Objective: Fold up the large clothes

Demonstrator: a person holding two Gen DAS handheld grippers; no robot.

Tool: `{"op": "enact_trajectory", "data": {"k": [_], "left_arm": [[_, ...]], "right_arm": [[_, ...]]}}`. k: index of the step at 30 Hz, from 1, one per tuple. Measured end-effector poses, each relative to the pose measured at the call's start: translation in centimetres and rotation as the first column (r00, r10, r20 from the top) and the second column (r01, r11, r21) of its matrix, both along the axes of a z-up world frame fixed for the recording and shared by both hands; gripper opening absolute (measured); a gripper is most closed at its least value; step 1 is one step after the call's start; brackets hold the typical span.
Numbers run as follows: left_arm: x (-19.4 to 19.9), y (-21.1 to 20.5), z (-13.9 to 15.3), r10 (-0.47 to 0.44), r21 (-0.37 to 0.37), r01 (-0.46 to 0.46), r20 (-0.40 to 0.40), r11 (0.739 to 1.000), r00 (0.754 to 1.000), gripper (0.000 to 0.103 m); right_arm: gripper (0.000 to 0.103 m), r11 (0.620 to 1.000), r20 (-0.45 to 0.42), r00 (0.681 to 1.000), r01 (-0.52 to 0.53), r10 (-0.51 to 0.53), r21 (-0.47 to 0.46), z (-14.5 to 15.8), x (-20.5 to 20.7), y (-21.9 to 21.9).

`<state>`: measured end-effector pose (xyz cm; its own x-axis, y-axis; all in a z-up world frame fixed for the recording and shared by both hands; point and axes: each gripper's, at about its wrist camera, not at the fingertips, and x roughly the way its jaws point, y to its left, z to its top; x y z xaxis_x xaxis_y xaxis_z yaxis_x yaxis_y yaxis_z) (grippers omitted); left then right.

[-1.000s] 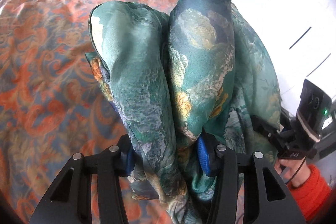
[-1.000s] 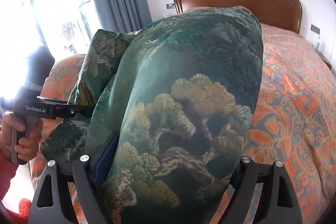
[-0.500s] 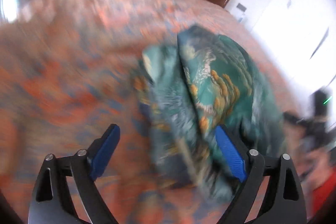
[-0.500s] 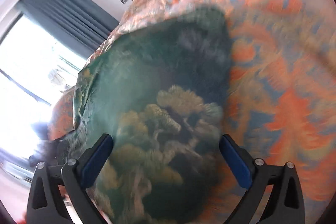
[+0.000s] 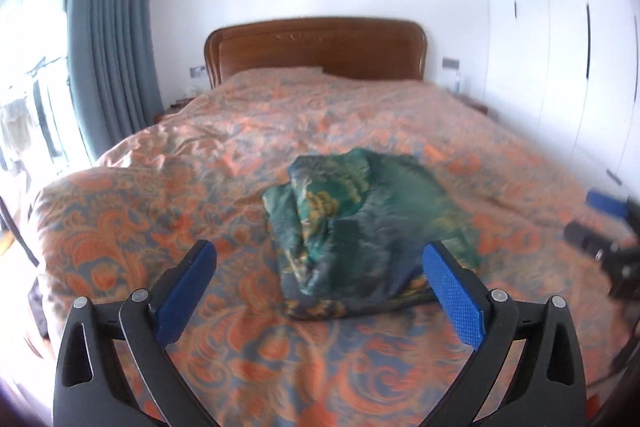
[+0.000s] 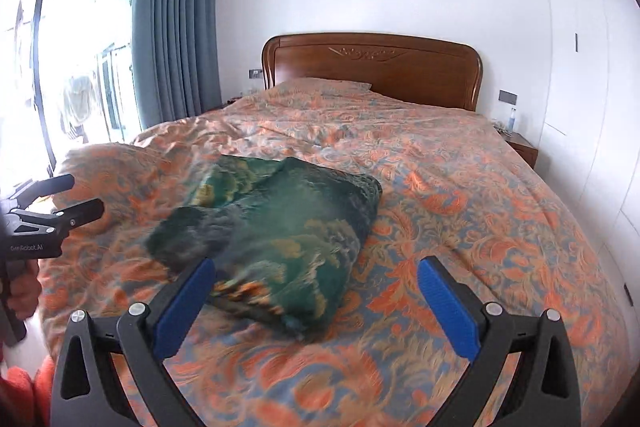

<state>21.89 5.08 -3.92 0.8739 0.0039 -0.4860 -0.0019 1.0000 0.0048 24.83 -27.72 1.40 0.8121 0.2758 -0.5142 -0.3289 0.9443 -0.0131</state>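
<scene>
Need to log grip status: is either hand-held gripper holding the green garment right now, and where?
Nothing is held. Both the left hand-held gripper and right hand-held gripper are open; the folded green garment lies free on the bed.

Right gripper [image 6: 316,295] jaws spread wide, nothing between the pads, clear of the folded green patterned garment [image 6: 272,239]. Garment lies as a bundle on the orange paisley bedspread [image 6: 460,195], well short of the wooden headboard [image 6: 372,67]. Left gripper [image 6: 60,203] beside the garment's left edge, jaws apart, hand [image 6: 22,291] on its handle.
</scene>
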Motion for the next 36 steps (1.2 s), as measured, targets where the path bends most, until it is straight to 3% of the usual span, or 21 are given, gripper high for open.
{"op": "enact_trajectory", "data": {"k": [4,9,26,36], "left_arm": [[-2.3,0.0,0.5,0.055,-0.033,-0.054,0.038,0.998,0.998,0.103],[-4.1,0.0,-0.3,0.088,-0.033,-0.087,0.013,0.996,0.996,0.103],[-7.1,-0.6,-1.3,0.022,-0.044,-0.027,-0.109,0.999,0.994,0.103],[-8.7,-2.0,-0.8,-0.025,0.011,0.026,-0.098,1.000,0.995,0.103]], "right_arm": [[0.103,0.996,0.055,0.998,0.028,-0.033,0.085,0.4,-3.4,-0.7],[0.103,0.990,0.052,0.993,0.104,-0.109,0.092,0.6,-6.1,-0.7],[0.103,0.993,-0.025,0.993,0.115,-0.116,-0.032,-0.5,-10.6,2.4],[0.103,0.994,-0.105,0.990,0.093,-0.098,-0.055,-0.4,-11.1,3.3]]}}
